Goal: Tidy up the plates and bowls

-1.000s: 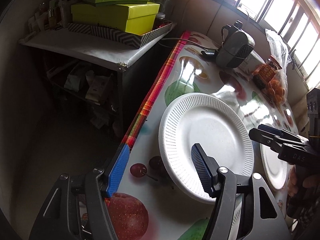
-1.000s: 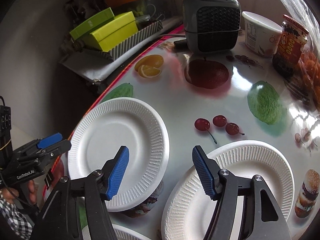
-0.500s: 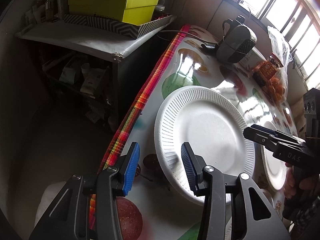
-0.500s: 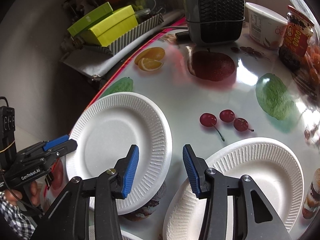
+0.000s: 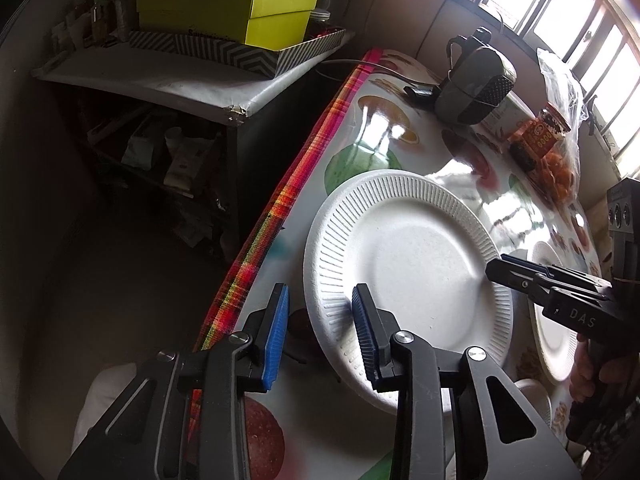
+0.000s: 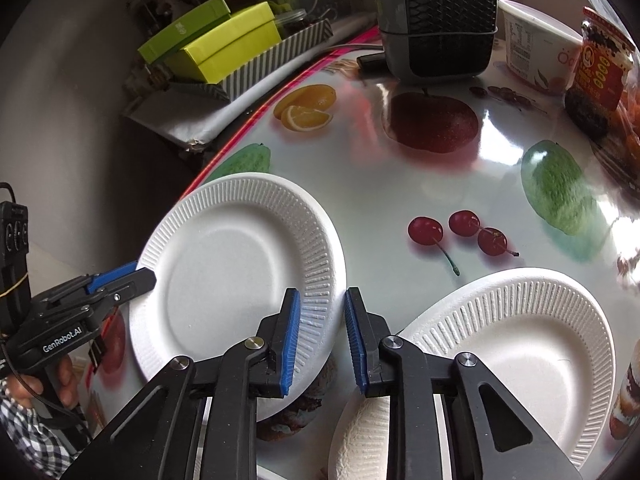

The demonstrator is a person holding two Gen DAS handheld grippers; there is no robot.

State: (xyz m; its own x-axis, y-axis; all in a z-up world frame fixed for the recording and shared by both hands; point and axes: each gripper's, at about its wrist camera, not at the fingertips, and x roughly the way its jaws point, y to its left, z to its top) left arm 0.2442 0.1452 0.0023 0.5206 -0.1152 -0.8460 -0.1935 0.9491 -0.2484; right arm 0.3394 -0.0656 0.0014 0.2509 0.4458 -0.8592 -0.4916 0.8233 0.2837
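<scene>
Left view: I have the left hand-held gripper [image 5: 320,328] closing astride the plate [image 5: 404,264] rim at 6 o'clock; pads not visibly pressing yet.

Right view: the right hand-held gripper [image 6: 320,332] has just closed on that plate's rim at 4 o'clock. A second plate [image 6: 520,344] lies at 3 o'clock on the counter [image 6: 400,184]. No stacking is done.

You are in a lived-in home dining corner: fruit-print bench [image 6: 400,184] below windows [image 5: 568,20], food jar [image 6: 600,80], cluttered shelf [image 5: 168,80] upper left.
</scene>
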